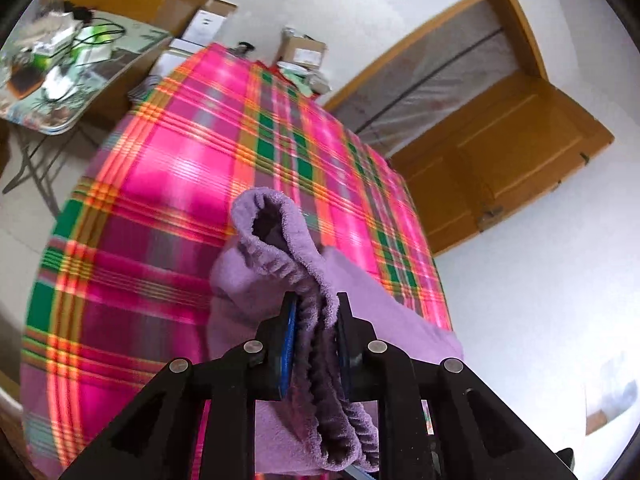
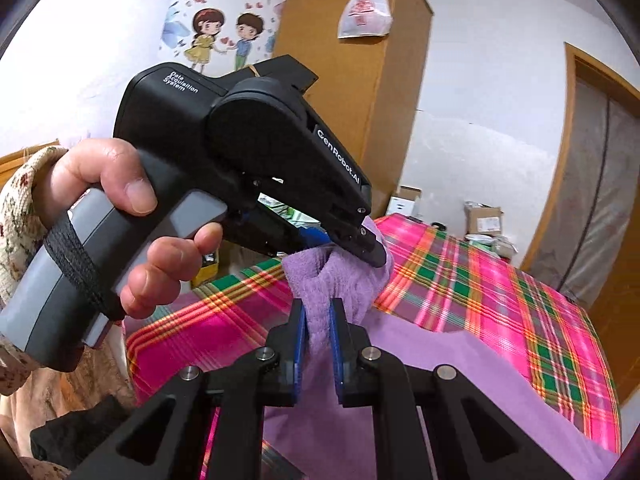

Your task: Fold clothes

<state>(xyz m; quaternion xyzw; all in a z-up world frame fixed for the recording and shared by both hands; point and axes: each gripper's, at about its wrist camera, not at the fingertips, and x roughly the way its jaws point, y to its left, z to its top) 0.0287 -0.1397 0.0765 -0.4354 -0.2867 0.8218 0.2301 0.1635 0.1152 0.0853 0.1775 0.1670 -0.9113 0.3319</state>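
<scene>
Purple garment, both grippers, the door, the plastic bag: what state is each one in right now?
Purple garment: bunched at the elastic edge, lifted off the plaid bed cover, rest draped down.
Left gripper: shut on the garment's ruffled edge.
Right gripper: shut on a fold of the garment.
Wooden door: open.
Plastic bag: hanging on the wardrobe.

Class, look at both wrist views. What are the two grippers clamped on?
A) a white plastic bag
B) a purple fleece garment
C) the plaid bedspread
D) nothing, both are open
B: the left gripper and right gripper each have their jaws shut on the purple fleece garment, above the plaid bedspread.
</scene>
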